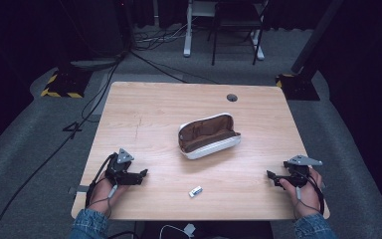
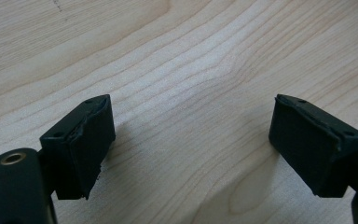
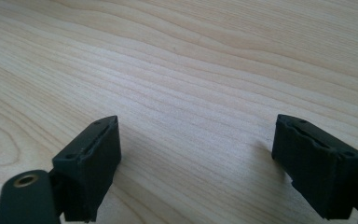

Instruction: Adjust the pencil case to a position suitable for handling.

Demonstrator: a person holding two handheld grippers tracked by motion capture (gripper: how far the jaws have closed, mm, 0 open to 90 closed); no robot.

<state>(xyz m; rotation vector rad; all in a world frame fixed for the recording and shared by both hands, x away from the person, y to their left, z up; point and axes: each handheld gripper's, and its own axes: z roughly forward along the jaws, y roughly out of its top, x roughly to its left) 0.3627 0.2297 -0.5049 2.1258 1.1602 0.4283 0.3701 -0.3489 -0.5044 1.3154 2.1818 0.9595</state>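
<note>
- On the bench we see two things: an open pouch, white outside and brown inside, near the middle, and a small white object near the front edge, between our two hands.
- The small white object is too small for us to say what it is. It looks light and stiff, and we judge it will slide easily on the smooth wood if we push it from one side only.
- We would take it across its short sides, with one pad on each side, and close slowly so that it does not jump away.
- The pouch seems soft and light, with a rim that stands open by itself. Its wall will bend under pressure, so we would pinch one edge of the rim and not the whole body.
- The left hand-held gripper rests low at the front left of the bench and points toward the middle. In the left gripper view its pads stand far apart with bare wood between them, so it holds nothing.
- The right hand-held gripper rests at the front right and points left. Its pads are also spread wide, touching no object.
- Both are well apart from the two things.
</note>
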